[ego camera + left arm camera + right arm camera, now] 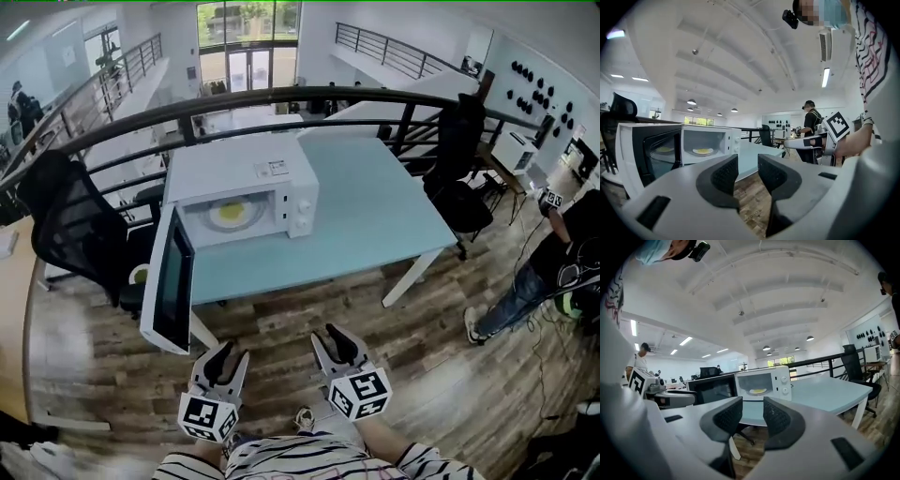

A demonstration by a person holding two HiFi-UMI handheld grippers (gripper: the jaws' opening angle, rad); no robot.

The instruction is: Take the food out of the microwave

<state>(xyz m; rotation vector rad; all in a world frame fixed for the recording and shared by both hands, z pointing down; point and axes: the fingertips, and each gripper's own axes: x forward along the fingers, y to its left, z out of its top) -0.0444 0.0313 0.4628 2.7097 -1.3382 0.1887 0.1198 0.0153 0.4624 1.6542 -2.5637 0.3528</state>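
Observation:
A white microwave (248, 192) stands on the pale blue table (375, 216), its door (173, 281) swung wide open to the left. Inside it lies a plate of yellow food (232, 214), which also shows in the left gripper view (703, 151) and the right gripper view (758, 391). My left gripper (228, 359) and right gripper (333, 339) hang side by side over the wood floor, well short of the table's near edge and pointing toward the microwave. Both are open, with nothing between the jaws (747, 164) (752, 406).
A black office chair (70, 220) stands left of the open door, and another chair (459, 159) at the table's far right corner. A dark curved railing (281, 98) runs behind the table. A person (544, 272) stands on the floor at the right.

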